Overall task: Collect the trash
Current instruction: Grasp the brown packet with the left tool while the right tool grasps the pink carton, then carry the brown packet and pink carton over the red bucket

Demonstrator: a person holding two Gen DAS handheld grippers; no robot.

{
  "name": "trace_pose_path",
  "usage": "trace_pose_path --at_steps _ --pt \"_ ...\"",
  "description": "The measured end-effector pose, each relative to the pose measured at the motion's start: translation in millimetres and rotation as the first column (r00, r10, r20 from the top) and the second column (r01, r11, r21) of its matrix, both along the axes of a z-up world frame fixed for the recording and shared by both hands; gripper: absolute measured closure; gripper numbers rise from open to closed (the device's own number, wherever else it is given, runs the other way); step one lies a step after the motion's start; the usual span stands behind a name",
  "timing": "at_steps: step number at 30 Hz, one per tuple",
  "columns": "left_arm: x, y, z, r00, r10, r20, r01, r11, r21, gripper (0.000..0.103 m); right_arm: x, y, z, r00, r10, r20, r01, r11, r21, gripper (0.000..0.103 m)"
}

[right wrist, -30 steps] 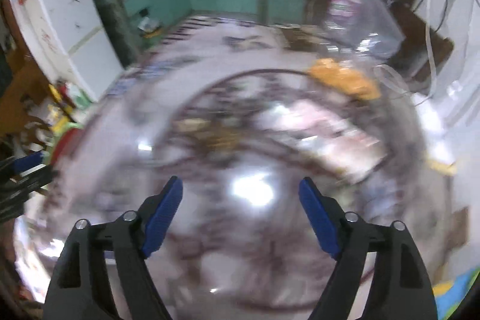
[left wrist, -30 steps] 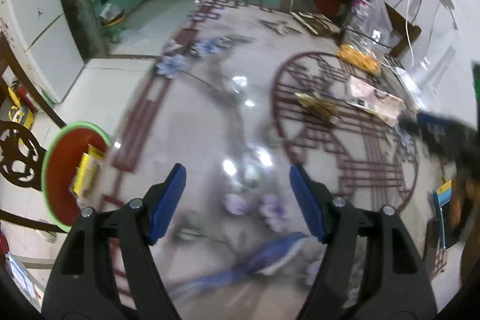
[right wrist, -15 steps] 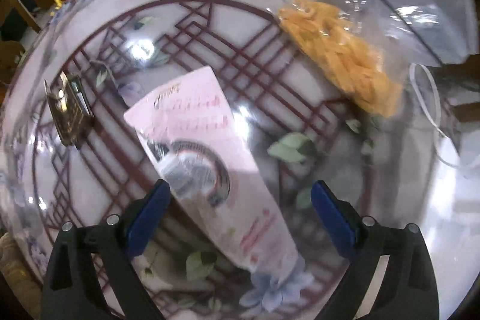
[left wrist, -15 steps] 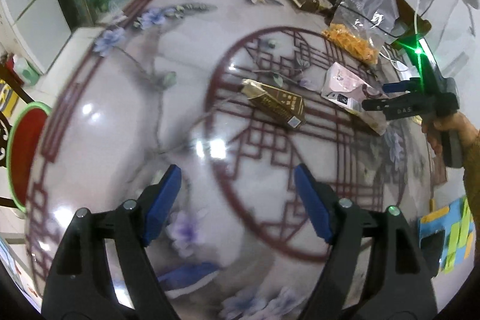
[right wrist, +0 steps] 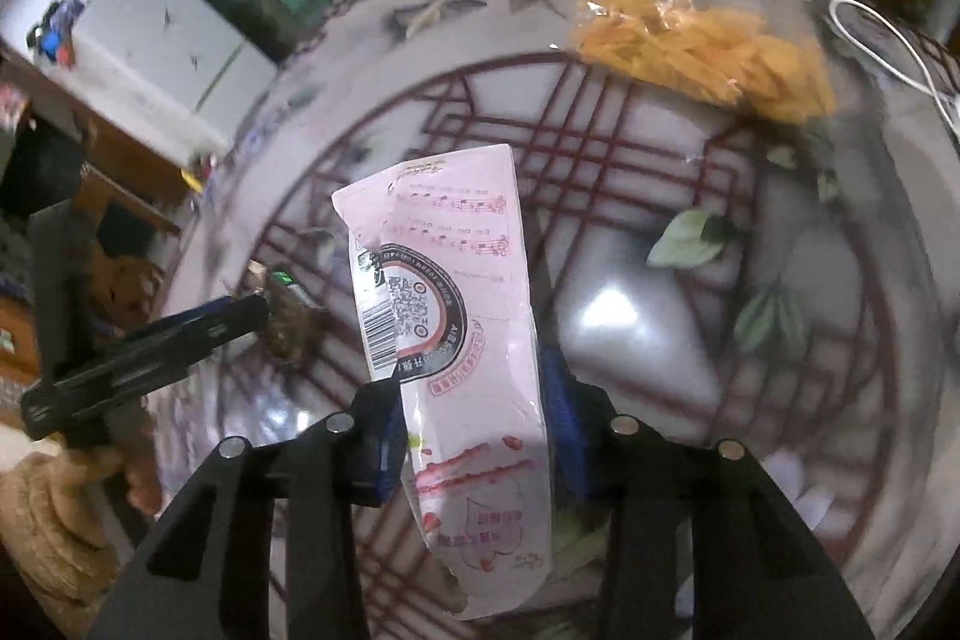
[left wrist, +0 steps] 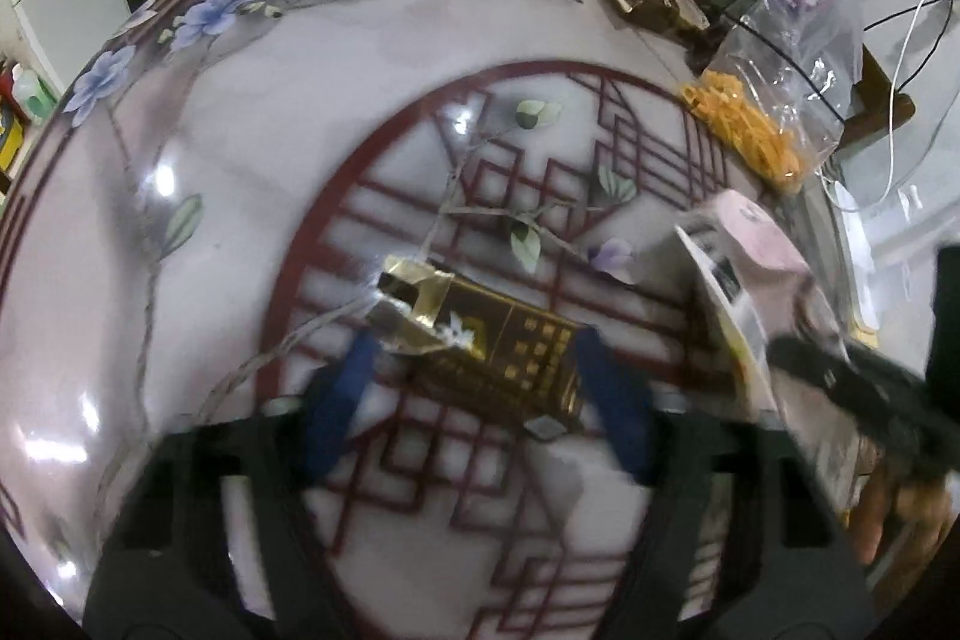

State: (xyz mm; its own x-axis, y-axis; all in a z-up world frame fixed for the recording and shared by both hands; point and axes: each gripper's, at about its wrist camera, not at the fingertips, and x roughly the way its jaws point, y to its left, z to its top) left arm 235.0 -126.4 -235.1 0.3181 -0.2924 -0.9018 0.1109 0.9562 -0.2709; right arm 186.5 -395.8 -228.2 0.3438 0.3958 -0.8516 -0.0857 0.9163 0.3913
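I have each gripper over its own scrap so both can be bagged together: my left gripper (left wrist: 474, 358) is closing around the gold box (left wrist: 480, 346) lying flat on the table (left wrist: 240, 172), while my right gripper (right wrist: 474, 412) is closing on the pink wrapper (right wrist: 462, 316), whose top end already stands clear of the tabletop.

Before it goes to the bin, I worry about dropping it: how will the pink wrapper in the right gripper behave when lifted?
The pink wrapper looks thin and creased, so probably floppy and very light. Its glossy film may slip as the right gripper closes around it. Its torn upper edge suggests it could tear further.
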Motion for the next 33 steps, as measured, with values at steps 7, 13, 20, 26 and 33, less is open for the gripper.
trace_pose_path --at_steps 7,13,20,26,33 --pt "-2 12 12 0.999 -0.021 0.028 0.022 0.999 -0.035 0.083 -39 25 12 0.993 -0.101 0.061 0.102 0.995 -0.014 0.063" --pt "-27 25 56 0.986 -0.095 0.139 0.093 0.995 0.019 0.093 -59 46 34 0.966 -0.253 0.046 0.246 0.962 0.114 0.063" --pt "-79 44 102 0.954 -0.173 0.243 0.158 0.984 0.078 0.093 -99 75 76 0.945 -0.302 0.127 0.284 0.948 0.140 0.063" --pt "-112 65 126 0.937 -0.182 0.297 0.160 0.982 0.096 0.093 -121 101 98 0.941 -0.288 0.177 0.268 0.954 0.132 0.063" --pt "-139 91 150 0.916 -0.162 0.367 0.122 0.984 0.130 0.093 -132 120 104 0.934 -0.300 0.192 0.274 0.950 0.152 0.063"
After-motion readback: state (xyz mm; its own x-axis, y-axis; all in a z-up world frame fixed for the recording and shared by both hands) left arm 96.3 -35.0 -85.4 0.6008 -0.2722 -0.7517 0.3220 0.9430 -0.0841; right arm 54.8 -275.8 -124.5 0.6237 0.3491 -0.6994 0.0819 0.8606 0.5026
